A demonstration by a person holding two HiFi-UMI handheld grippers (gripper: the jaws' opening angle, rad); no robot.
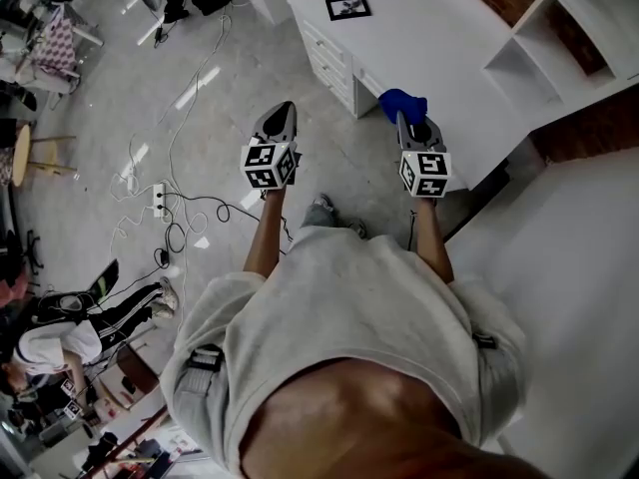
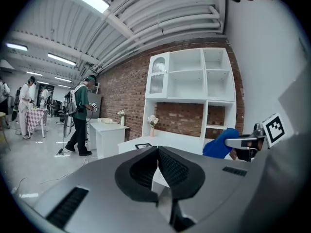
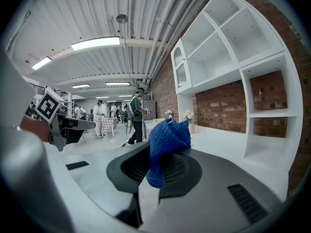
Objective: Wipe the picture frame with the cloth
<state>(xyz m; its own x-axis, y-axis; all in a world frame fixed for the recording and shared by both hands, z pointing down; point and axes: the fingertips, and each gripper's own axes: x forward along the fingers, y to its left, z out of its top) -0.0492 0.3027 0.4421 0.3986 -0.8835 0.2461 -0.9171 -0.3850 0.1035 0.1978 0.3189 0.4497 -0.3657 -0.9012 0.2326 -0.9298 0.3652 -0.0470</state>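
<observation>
A small black picture frame [image 1: 348, 8] lies flat on the white desk [image 1: 439, 58] at its far end; in the left gripper view the frame [image 2: 143, 145] shows small beyond the jaws. My right gripper [image 1: 403, 118] is shut on a blue cloth [image 1: 401, 102], held over the desk's near edge, well short of the frame. In the right gripper view the cloth [image 3: 166, 142] bunches up out of the closed jaws. My left gripper [image 1: 281, 120] is shut with nothing in it, held over the floor left of the desk.
White shelving [image 1: 564, 28] stands at the desk's right, against a brick wall [image 2: 126, 89]. Cables and a power strip [image 1: 160, 200] lie on the floor at left. Other people [image 2: 78, 115] stand across the room. A white side table with a vase [image 2: 108, 130] is beyond.
</observation>
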